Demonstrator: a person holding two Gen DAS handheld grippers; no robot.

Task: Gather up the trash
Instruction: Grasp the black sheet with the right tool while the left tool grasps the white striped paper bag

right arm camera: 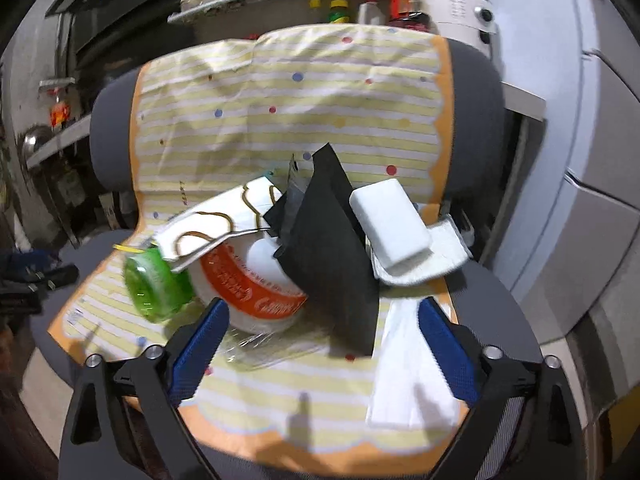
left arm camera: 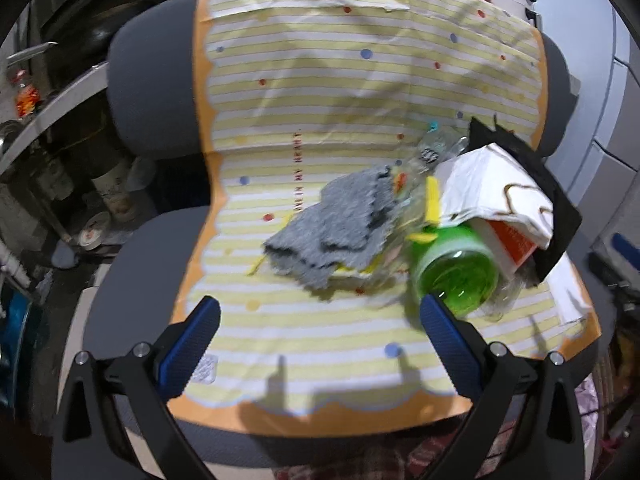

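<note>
Both grippers, left gripper (left arm camera: 320,320) and right gripper (right arm camera: 322,322), hover wide open, empty, over the striped cloth's (left arm camera: 320,80) near edge; trash pile (right arm camera: 304,248) sits mid-right of cloth: suggest closing on the green bottle (left arm camera: 460,272) first, squarely, avoiding cloth.

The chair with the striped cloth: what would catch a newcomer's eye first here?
A heap of trash on the yellow-striped, dotted cloth draped over the grey chair. Brightest is the clear green plastic bottle lying on its side, beside a grey felt-like rag and under a white paper napkin and black sheet. Both blue-padded grippers, left gripper and right gripper, hang open before it.
</note>
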